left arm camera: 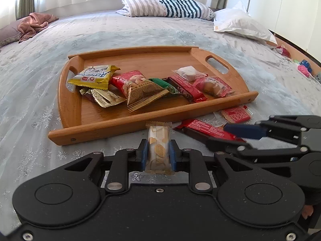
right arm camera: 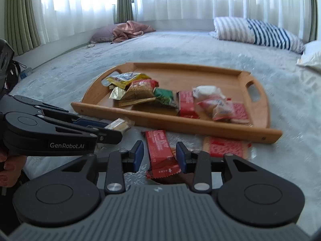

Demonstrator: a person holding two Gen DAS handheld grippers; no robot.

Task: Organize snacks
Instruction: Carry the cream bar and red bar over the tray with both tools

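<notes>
A wooden tray [left arm camera: 140, 123] [right arm camera: 160, 120] lies on the grey bedspread and holds several wrapped snacks, among them a yellow packet [left arm camera: 94, 76] and a gold-patterned one [left arm camera: 144, 96]. My left gripper [left arm camera: 159, 148] [right arm camera: 114, 128] is shut on a small white-and-gold wrapped snack [left arm camera: 159, 136] [right arm camera: 120, 124], held just short of the tray's near rim. To its right, my right gripper [right arm camera: 159, 154] [left arm camera: 217, 134] is closed around a long red snack bar [right arm camera: 160, 150] [left arm camera: 200, 129] lying on the bed in front of the tray. A flat red packet [left arm camera: 236, 114] [right arm camera: 224, 147] rests beside that bar.
A striped pillow [left arm camera: 166, 5] and a white pillow [left arm camera: 240, 24] sit at the far side of the bed. Crumpled pink cloth [left arm camera: 34, 24] lies far left. Small colourful items [left arm camera: 305, 68] sit at the bed's right edge. A person's hand [right arm camera: 8, 166] holds the left gripper.
</notes>
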